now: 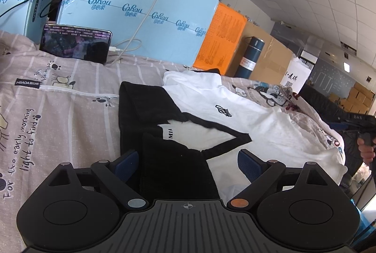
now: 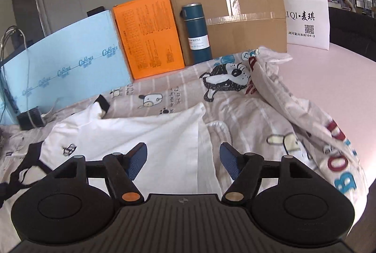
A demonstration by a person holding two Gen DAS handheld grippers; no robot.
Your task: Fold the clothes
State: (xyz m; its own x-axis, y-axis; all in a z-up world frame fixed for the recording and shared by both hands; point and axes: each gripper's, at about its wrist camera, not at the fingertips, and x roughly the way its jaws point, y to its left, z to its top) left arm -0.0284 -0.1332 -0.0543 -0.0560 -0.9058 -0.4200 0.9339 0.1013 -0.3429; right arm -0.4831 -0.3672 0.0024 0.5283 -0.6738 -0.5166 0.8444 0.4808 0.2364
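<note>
A white T-shirt with black sleeves and collar trim (image 1: pixel 235 109) lies spread on a patterned bedsheet (image 1: pixel 70 93). My left gripper (image 1: pixel 188 162) is open, low over a black sleeve (image 1: pixel 174 166) that runs between its blue pads. In the right wrist view the same shirt (image 2: pixel 150 133) shows its white body and a small crest. My right gripper (image 2: pixel 183 161) hangs open over the shirt's folded right edge, nothing pinched between the fingers. A hand holding the other gripper (image 1: pixel 366 147) shows at the far right of the left wrist view.
A phone (image 1: pixel 75 44) leans on a light blue box (image 1: pixel 141 6) with a white cable. An orange box (image 2: pixel 148 36), a teal bottle (image 2: pixel 197 32), a cardboard box (image 2: pixel 244 18) and a white bag (image 2: pixel 307 18) line the back. A crumpled printed cloth (image 2: pixel 305 116) lies on the right.
</note>
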